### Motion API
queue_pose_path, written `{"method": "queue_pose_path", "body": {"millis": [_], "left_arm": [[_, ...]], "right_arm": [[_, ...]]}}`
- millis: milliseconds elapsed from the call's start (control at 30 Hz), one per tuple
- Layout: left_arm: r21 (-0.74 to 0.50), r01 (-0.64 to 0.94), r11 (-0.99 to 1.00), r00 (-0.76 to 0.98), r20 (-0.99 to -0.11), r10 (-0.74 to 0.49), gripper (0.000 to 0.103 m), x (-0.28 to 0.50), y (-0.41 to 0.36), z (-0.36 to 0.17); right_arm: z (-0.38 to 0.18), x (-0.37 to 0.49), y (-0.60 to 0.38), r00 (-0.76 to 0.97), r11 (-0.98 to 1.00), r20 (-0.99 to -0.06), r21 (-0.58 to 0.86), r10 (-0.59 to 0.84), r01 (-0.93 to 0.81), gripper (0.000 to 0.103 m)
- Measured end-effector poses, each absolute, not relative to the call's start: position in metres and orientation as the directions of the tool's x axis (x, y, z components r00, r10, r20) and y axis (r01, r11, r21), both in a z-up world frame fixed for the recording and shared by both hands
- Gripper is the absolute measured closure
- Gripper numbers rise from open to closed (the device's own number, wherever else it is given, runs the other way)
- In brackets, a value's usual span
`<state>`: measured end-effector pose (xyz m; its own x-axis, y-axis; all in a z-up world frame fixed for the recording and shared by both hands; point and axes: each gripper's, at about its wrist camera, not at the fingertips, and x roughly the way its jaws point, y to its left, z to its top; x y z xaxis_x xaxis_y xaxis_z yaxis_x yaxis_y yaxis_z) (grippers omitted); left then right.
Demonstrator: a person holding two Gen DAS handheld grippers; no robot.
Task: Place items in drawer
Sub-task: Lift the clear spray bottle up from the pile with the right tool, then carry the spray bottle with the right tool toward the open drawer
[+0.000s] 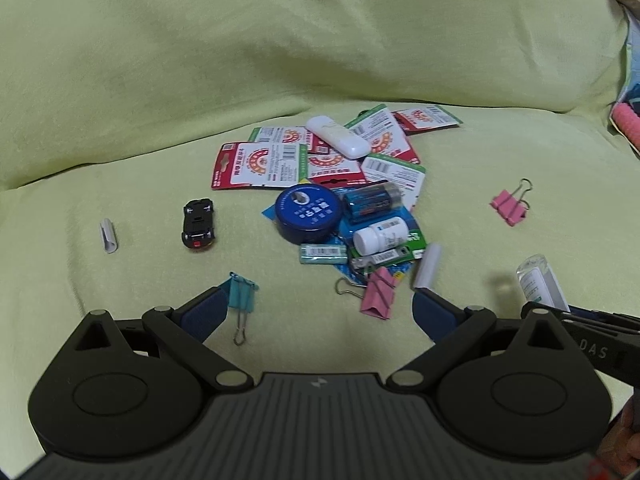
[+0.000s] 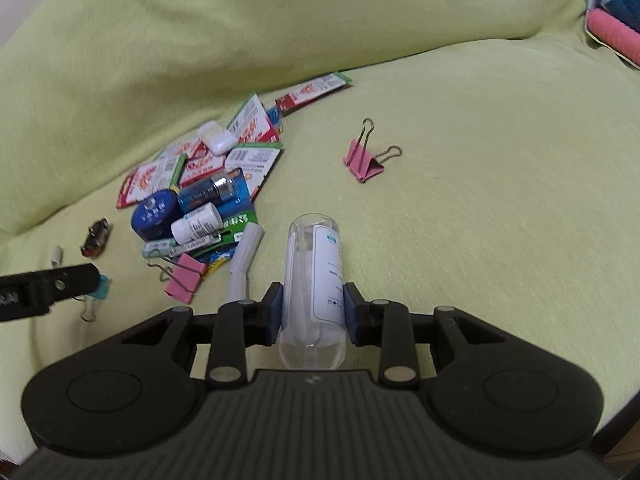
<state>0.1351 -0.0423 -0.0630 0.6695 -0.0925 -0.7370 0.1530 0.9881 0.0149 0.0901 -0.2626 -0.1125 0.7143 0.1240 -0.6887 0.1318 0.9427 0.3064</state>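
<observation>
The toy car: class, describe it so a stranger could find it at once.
On the green cloth, look left of the central pile of cards. The toy car lies alone between that pile and a small white clip. It is the only black thing, with a red patch.

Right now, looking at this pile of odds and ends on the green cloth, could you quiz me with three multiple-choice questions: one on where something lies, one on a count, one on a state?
1. Where is the toy car?
A. left of the pile
B. on the blue tin
C. in a gripper

2. How many pink binder clips lie on the cloth?
A. one
B. two
C. four

3. What is the right gripper doing?
A. hanging open
B. gripping a clear bottle
C. gripping a battery

Answers: 1 A, it sits alone left of the blue tin. 2 B, one by the pile, one apart. 3 B, its pads clamp the clear bottle.
</observation>
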Motion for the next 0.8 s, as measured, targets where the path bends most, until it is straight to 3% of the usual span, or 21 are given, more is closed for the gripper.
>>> {"method": "queue_pose_path", "body": {"millis": [800], "left_arm": [[-0.002, 0.310, 0.951, 0.690, -0.687, -0.226, 0.003, 0.061, -0.077, -0.012]], "right_arm": [[-0.033, -0.037, -0.281, 0.816, 0.919, -0.577, 0.332, 0.020, 0.212, 0.075]]}}
